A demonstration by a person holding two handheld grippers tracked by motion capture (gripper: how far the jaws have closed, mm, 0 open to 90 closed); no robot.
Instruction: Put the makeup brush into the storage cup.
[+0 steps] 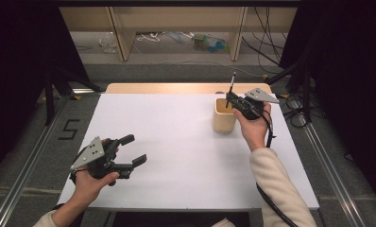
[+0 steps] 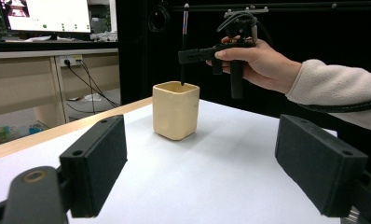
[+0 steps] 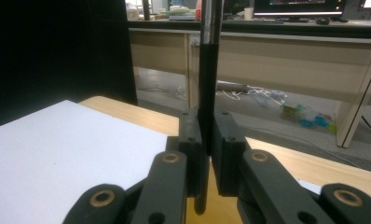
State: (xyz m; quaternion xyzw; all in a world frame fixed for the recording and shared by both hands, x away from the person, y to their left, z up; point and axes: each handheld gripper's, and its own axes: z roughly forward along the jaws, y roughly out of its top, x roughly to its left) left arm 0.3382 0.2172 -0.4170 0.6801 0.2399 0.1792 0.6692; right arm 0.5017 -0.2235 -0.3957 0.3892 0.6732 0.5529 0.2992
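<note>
Closest to the lens in the left gripper view, two blocky black jaws stand wide apart with nothing between them, their bases cut off by the bottom edge. From the high view, that left gripper (image 1: 135, 150) hovers low over the near-left part of the white rectangular surface (image 1: 176, 156), held in a hand whose forearm is cropped at the frame's bottom.

Across the surface, the right gripper (image 1: 230, 98) is clamped on a slim black pen with a silvery upper section (image 2: 184, 46). In the right gripper view the pads press on the dark shaft from both sides; the pen's top runs out of frame, and its lower end is blurred. The pen stands upright, its lower tip dipping just inside the mouth of a pale cream, square-sided ceramic cup (image 2: 175, 110). Whether the tip touches the cup's inside cannot be told, since the wall hides it.

The cup sits on the far-right part of the surface, well apart from the left gripper. The right hand (image 1: 252, 125) wraps the gripper body, hiding much of it, and a cream fleece sleeve (image 1: 278, 187) covers the forearm.
</note>
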